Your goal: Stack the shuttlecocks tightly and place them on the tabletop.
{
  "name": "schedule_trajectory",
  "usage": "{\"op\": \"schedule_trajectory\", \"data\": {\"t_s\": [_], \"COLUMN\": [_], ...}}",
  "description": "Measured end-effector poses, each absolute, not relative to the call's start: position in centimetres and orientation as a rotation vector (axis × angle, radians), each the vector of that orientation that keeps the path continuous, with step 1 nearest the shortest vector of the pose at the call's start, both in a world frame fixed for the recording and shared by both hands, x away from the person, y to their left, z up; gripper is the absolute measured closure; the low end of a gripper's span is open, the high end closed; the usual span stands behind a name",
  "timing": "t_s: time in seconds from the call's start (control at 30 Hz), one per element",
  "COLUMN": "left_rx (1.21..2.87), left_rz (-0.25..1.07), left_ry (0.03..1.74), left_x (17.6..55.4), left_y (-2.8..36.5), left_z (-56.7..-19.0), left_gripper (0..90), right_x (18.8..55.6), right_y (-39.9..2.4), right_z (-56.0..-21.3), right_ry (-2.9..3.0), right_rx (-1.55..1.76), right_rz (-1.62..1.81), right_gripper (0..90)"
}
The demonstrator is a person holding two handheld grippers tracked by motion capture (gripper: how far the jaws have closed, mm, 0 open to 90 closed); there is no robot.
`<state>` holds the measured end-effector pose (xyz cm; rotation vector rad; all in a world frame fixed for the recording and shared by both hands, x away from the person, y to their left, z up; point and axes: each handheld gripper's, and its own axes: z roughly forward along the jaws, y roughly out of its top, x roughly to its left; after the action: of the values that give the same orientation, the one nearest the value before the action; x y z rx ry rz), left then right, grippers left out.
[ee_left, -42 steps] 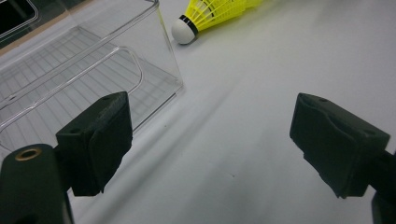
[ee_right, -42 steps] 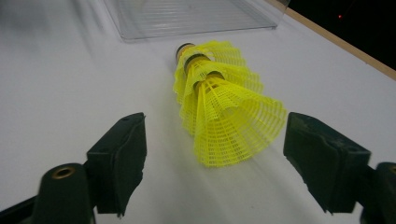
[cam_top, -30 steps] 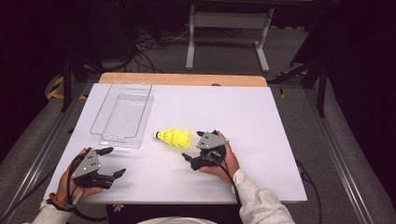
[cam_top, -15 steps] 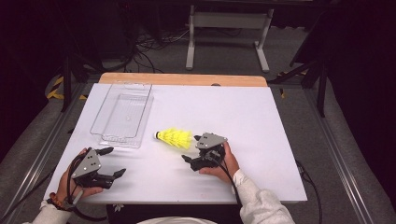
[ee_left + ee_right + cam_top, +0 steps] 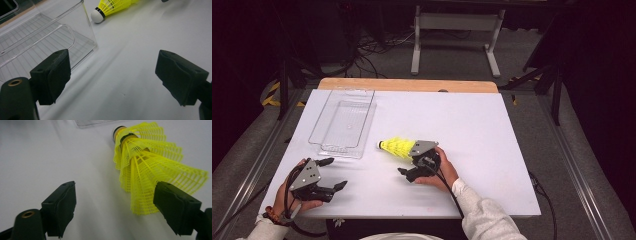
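Right tongs (image 5: 404,173) slid in beside the shuttlecock (image 5: 397,148), jaws closing a little but wide, gripping nothing. It lies on bench (image 5: 492,150) near tray (image 5: 343,123). Light, springy skirt; grip cork. Left tongs (image 5: 333,173) wide, empty.

Lying on the white table (image 5: 492,150): one yellow shuttlecock (image 5: 396,148) and one clear plastic box (image 5: 343,122). Sitting in two hands: two black grippers, the left gripper (image 5: 333,173) and the right gripper (image 5: 408,166).

Shuttlecock (image 5: 110,7) skirt cut off above
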<state>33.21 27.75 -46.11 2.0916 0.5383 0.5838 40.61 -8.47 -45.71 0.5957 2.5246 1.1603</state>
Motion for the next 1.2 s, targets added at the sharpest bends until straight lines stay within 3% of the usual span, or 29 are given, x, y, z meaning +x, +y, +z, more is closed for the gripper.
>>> {"op": "schedule_trajectory", "data": {"t_s": [0.43, 0.87, 1.07, 1.2], "left_rx": [2.085, 2.089, 2.090, 2.089], "left_rz": [0.579, 0.578, 0.576, 0.576], "left_ry": [0.544, 0.542, 0.543, 0.545], "left_x": [33.1, 33.2, 33.2, 33.2], "left_y": [27.8, 27.8, 27.8, 27.8], "left_z": [-46.1, -46.1, -46.1, -46.2], "left_gripper": [14.1, 14.1, 14.1, 14.1], "right_x": [41.6, 41.9, 42.0, 42.1], "right_y": [-6.6, -4.6, -3.9, -3.6], "right_z": [-45.8, -46.2, -46.4, -46.5], "right_ry": [2.497, 2.404, 2.361, 2.297], "right_rx": [0.686, 0.847, 0.891, 0.927], "right_rz": [1.192, 1.209, 1.185, 1.150], "right_gripper": [11.5, 18.4, 26.0, 43.1]}}
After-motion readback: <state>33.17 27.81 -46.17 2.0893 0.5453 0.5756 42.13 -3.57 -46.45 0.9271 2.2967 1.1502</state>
